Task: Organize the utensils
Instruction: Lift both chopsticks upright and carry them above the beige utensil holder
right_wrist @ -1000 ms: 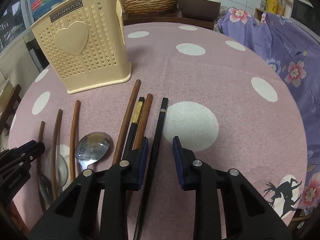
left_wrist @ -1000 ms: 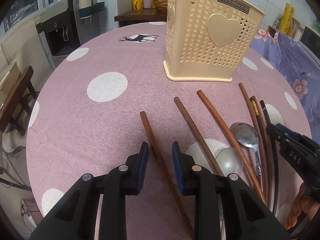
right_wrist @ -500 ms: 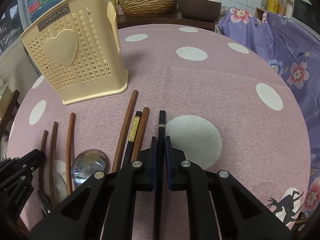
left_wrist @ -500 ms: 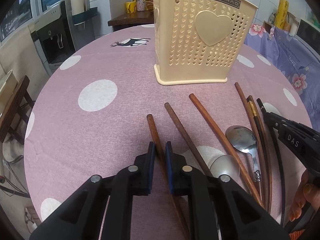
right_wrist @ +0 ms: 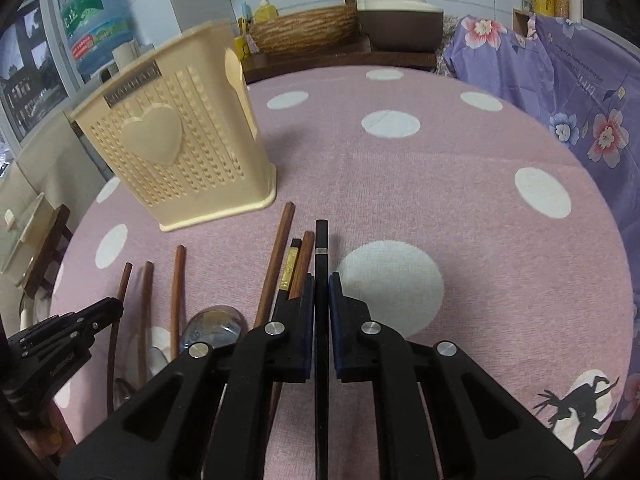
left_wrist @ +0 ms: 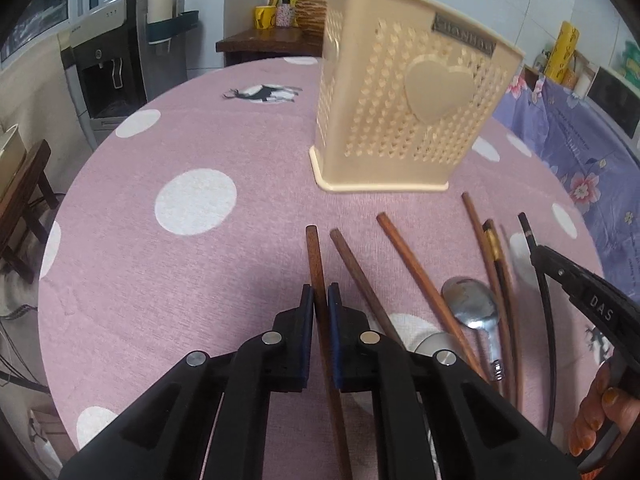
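The cream holder (left_wrist: 404, 116) stands upright on the pink dotted table (left_wrist: 192, 264), ahead of both grippers, just right of centre for the left one and to the left for the right one; its inside cannot be seen from either camera, so what it holds cannot be told. The left gripper (left_wrist: 319, 304) has its blue pads pressed on a brown chopstick (left_wrist: 313, 256), whose far end juts ahead of the tips toward the holder. The right gripper (right_wrist: 321, 286) is clamped in the same way on a black chopstick (right_wrist: 321, 240), which runs straight out in front of it. The other utensils lie between the two grippers, near the holder's base: two more brown chopsticks (left_wrist: 356, 268) just right of the left gripper, then a metal spoon (left_wrist: 472, 304) and a bundle of dark sticks, one with a gold band (left_wrist: 493, 245). Only the left view shows a water dispenser (left_wrist: 108, 68) far left and fingers (left_wrist: 600, 416) of the hand under the right gripper. Only the right view shows a blue water bottle (right_wrist: 96, 28), a woven basket (right_wrist: 304, 32), a floral purple cloth (right_wrist: 560, 92) to the right, and the holder's narrow side.
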